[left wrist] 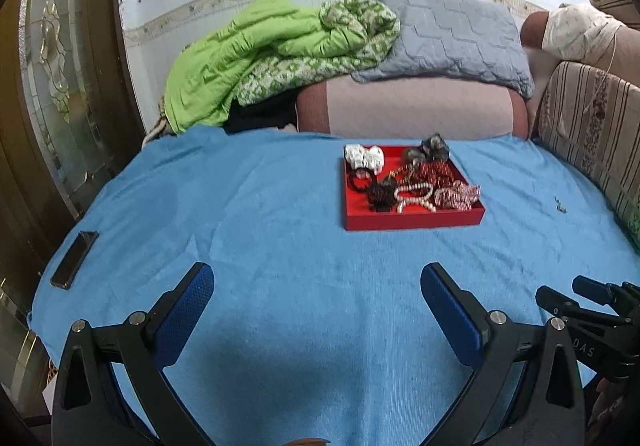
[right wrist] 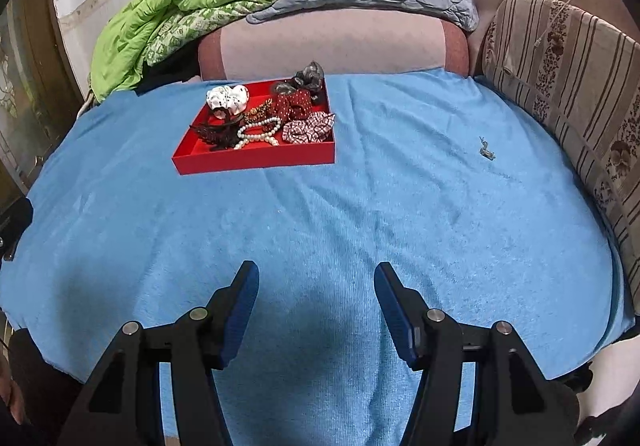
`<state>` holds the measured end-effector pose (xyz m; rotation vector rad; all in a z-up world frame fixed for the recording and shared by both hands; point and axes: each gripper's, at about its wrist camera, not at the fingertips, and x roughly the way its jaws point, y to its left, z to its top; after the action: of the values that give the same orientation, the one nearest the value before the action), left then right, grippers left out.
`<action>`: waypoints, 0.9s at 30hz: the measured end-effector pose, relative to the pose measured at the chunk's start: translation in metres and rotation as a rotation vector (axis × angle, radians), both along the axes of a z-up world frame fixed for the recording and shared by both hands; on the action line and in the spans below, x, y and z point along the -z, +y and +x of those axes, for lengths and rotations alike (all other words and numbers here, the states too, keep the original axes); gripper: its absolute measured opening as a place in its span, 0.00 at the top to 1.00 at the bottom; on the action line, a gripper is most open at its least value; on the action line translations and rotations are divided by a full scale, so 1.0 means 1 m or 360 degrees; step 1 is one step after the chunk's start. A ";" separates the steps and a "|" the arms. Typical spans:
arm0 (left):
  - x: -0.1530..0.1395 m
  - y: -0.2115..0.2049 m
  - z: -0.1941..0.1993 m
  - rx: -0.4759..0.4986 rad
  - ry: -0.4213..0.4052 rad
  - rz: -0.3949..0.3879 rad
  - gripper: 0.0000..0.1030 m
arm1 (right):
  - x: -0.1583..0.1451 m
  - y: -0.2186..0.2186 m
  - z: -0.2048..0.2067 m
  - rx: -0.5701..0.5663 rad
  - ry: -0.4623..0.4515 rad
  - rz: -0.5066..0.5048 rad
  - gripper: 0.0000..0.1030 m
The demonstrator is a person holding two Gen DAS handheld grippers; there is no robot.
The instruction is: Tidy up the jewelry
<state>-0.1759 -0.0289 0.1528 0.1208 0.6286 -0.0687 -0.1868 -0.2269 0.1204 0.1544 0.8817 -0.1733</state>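
While hovering low over the blue cloth, left hand-held gripper spread wide and holding nothing; right hand-held gripper likewise parted and bare, just to the left one's right. Ahead-left of the left one, near the cloth's edge, a dark phone. Farther ahead, nothing between, the red tray heaped with pearl beads, scrunchies and hair ties. Ahead-right of the right one, well apart from the tray, a small metal trinket. Beyond, a green quilt, grey pillow, striped cushion.
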 end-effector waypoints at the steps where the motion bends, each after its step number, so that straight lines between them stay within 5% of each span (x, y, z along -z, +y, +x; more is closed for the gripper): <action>1: 0.003 -0.001 0.002 0.0002 0.0021 0.0001 0.00 | 0.002 0.000 0.001 -0.0001 0.0008 -0.0007 0.37; 18: 0.052 -0.006 0.026 -0.0008 0.0380 -0.0003 0.00 | 0.008 0.007 0.004 -0.0006 0.0034 -0.0221 0.32; 27: 0.069 -0.008 0.037 0.0009 0.0494 -0.0021 0.00 | 0.029 0.005 0.018 -0.0018 0.0120 -0.0169 0.32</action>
<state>-0.1384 -0.0366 0.0837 0.0997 0.9378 -0.0980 -0.1691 -0.2221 0.0913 0.0444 0.9458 -0.2161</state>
